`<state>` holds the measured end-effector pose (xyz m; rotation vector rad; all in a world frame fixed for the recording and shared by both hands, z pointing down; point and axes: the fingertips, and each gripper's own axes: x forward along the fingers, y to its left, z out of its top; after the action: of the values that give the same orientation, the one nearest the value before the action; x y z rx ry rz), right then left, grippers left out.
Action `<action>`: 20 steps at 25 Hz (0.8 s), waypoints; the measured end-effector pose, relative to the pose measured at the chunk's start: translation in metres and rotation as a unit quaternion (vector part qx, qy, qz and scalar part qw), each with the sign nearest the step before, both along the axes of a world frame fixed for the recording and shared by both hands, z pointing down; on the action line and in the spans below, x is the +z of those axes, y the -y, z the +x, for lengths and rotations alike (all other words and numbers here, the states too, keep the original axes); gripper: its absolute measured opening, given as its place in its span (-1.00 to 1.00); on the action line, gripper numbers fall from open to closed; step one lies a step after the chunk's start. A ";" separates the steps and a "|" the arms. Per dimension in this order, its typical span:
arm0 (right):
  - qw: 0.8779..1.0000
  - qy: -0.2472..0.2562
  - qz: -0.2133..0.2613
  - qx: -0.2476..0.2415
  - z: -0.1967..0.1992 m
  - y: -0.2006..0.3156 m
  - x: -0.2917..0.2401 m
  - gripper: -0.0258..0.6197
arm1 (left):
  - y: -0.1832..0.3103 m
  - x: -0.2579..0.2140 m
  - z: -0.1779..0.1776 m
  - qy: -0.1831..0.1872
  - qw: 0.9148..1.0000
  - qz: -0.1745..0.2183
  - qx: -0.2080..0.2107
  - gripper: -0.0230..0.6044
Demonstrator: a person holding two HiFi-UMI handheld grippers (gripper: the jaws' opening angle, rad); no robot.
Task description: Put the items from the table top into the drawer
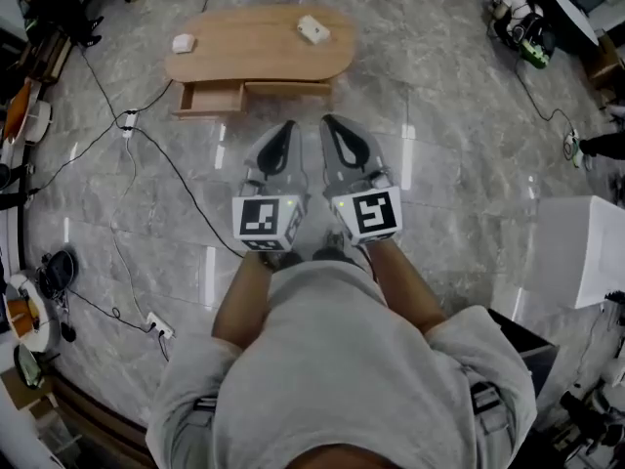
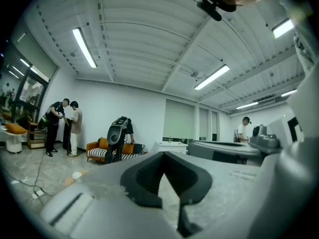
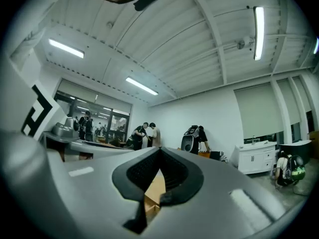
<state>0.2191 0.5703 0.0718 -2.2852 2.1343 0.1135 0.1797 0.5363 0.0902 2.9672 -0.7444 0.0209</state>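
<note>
The left gripper (image 1: 285,130) and the right gripper (image 1: 333,124) are held side by side close to the person's body. They point level toward the table (image 1: 256,57) and stand well short of it. Each has its jaws pressed together with nothing pinched between them.

Beyond them, the drawer (image 1: 209,97) stands pulled out from the table's near edge, toward its left end. What shows of its inside looks like bare wood with nothing in it, though it is too small to be sure.

Farther on, a small white item (image 1: 184,42) lies at the table's left end. A white box-like item (image 1: 312,29) lies near its far edge, right of the middle.

I judge the task barely begun. The drawer is ready, but both items remain to be picked up and put in it.
</note>
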 end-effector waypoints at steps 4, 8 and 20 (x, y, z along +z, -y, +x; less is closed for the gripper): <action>0.998 -0.001 -0.004 -0.067 -0.037 0.028 0.003 -0.90 | 0.024 0.002 -0.039 0.002 0.998 -0.002 -0.064 -0.86; 0.991 0.006 -0.010 -0.131 -0.079 0.049 0.010 -0.90 | 0.041 0.009 -0.086 0.006 0.992 -0.002 -0.129 -0.86; 0.975 0.012 -0.014 -0.222 -0.114 0.065 0.023 -0.90 | 0.053 0.035 -0.135 0.017 0.973 -0.031 -0.229 -0.86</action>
<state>0.1053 0.5054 0.0952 -1.7492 2.5798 0.0495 0.0452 0.4838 0.1254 2.6687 -1.3816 0.0648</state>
